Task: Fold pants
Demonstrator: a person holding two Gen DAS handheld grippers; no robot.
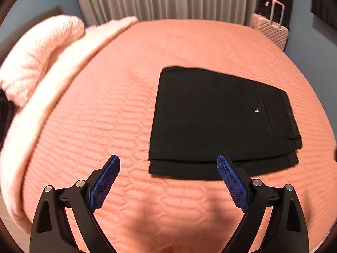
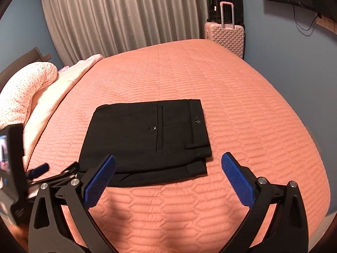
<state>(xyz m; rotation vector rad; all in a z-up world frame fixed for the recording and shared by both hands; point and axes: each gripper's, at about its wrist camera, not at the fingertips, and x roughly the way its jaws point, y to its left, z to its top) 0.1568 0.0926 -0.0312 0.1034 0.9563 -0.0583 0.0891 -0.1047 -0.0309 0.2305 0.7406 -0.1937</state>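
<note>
- Bed (image 2: 242,109), salmon quilted cover, smooth.
- Black pants (image 2: 145,139) folded into a flat stack, lying mid-bed.
- Pale pink pillow (image 1: 40,54) and folded blanket (image 1: 63,67) along left edge.

One folded pair of black pants (image 2: 145,139), one bedspread (image 2: 242,109), two suitcases (image 2: 226,34), one curtain (image 2: 118,19), one pillow (image 2: 23,97)

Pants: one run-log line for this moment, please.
pants: folded, flat on bed | left gripper: open, empty | right gripper: open, empty
</note>
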